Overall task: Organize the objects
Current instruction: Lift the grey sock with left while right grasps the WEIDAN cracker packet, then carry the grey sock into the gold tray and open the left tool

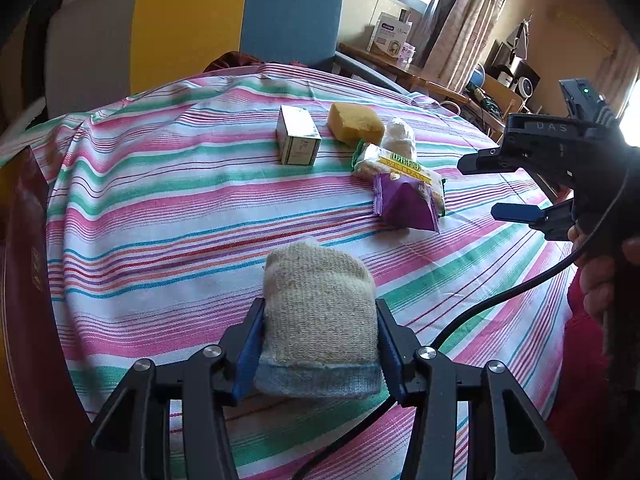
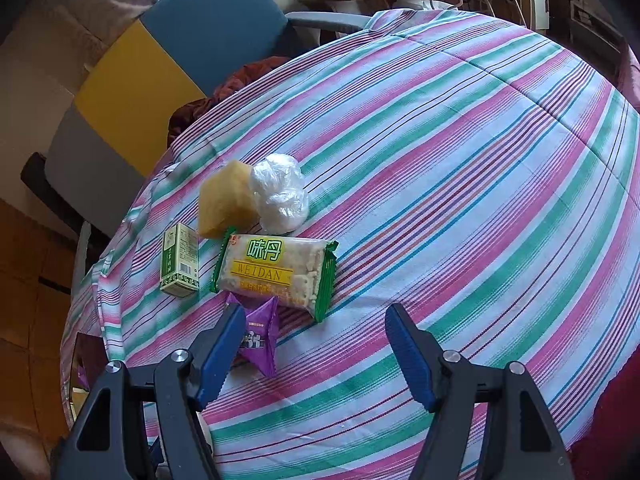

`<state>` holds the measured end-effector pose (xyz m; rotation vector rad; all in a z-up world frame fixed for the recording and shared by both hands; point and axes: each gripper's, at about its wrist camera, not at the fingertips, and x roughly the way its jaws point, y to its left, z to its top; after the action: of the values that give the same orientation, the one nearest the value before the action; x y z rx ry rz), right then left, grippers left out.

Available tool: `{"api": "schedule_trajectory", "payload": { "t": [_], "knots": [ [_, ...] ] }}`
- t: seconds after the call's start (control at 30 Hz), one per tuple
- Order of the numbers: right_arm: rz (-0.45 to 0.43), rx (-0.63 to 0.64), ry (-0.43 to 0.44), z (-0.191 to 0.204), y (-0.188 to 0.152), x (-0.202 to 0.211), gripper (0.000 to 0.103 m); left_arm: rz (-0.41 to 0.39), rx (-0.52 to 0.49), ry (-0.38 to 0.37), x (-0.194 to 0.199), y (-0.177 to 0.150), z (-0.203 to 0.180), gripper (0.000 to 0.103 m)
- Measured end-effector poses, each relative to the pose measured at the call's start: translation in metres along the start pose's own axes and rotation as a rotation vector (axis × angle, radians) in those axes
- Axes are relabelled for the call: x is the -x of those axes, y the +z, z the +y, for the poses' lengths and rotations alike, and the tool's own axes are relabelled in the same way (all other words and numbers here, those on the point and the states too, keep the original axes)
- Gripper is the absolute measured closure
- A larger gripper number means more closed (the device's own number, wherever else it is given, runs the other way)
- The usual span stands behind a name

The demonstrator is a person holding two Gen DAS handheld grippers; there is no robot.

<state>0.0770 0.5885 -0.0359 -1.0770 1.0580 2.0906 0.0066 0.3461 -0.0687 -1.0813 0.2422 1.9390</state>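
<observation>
Sock [image 1: 318, 312] pinched between left gripper [image 1: 320, 334] pads, blue cuff nearest the camera, toe pointing away, long axis running straight out along the fingers. Held over the striped cloth [image 1: 160, 208], short of the other things. Ahead and to the right, well apart from the sock: green box [image 1: 298, 140], sponge [image 1: 354, 122], plastic wad [image 1: 398, 134], cracker pack [image 1: 394, 168] and purple packet [image 1: 404, 204], bunched close, some touching. Dark red box [image 1: 24, 264] at far left edge, possibly the bin, cannot tell. Right gripper [image 2: 316, 350] spread, empty, nearer that bunch, purple packet [image 2: 260, 340] just beside its left finger.
</observation>
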Motion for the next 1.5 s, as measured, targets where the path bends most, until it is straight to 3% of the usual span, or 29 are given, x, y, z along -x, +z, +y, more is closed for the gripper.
{"api": "schedule_trajectory", "payload": {
  "t": [0.17, 0.43, 0.67, 0.87, 0.9, 1.03, 1.3, 1.5],
  "knots": [
    [0.000, 0.062, -0.050, 0.010, -0.002, -0.003, 0.030, -0.018, -0.011, -0.011, 0.000, -0.003, 0.001, 0.051],
    [0.027, 0.318, -0.153, 0.048, 0.026, -0.027, 0.030, -0.024, 0.006, -0.047, 0.000, -0.003, 0.006, 0.051],
    [0.121, 0.472, -0.149, 0.072, 0.042, -0.063, 0.031, -0.026, 0.030, -0.072, 0.001, -0.003, 0.010, 0.051],
    [0.226, 0.568, -0.151, 0.077, 0.030, -0.083, 0.031, -0.025, 0.041, -0.086, 0.003, -0.004, 0.012, 0.051],
    [0.242, 0.582, -0.168, 0.076, 0.026, -0.084, 0.036, -0.024, 0.042, -0.088, 0.003, -0.003, 0.012, 0.051],
    [0.241, 0.579, -0.171, 0.063, 0.012, -0.074, 0.052, -0.025, 0.045, -0.091, 0.004, -0.003, 0.013, 0.051],
    [0.190, 0.488, -0.130, 0.030, -0.004, -0.052, 0.052, -0.029, 0.029, -0.074, 0.005, -0.003, 0.011, 0.051],
    [0.160, 0.503, -0.129, 0.024, -0.007, -0.050, 0.052, -0.032, 0.021, -0.051, 0.006, -0.003, 0.010, 0.051]
  ]
}}
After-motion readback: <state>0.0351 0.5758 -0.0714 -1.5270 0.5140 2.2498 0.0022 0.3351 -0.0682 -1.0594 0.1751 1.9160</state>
